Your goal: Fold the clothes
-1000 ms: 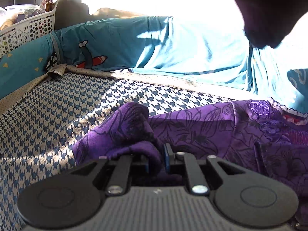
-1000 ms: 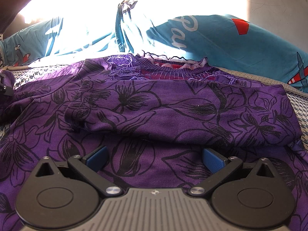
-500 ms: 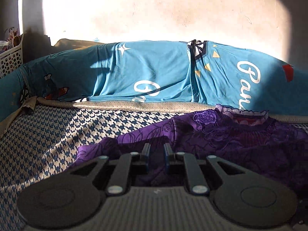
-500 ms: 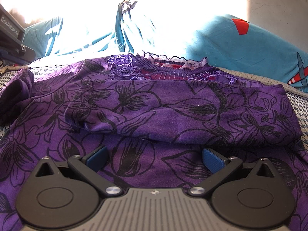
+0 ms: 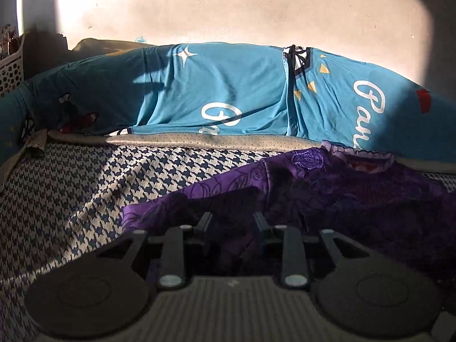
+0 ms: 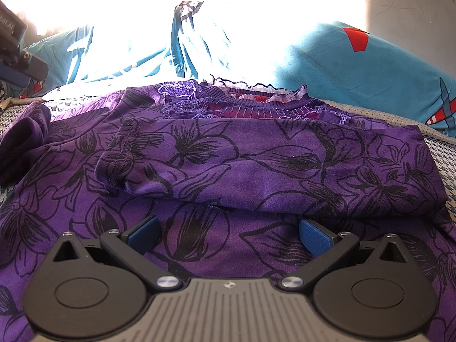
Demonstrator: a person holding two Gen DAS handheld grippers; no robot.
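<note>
A purple top, printed all over with black outlined flowers, lies before me, its ribbed neckline showing red inside and a pale frilled trim. Lilac embroidery marks the shoulder. Under it, the bed cover carries a navy-and-white houndstooth check with a beige dotted border. Behind runs a teal sheet with white script lettering, a white star, small yellow triangles and a red patch. My right fingers wear blue pads on black arms; my left fingers look black in shadow. The wall is cream. A white perforated basket sits at far left.
</note>
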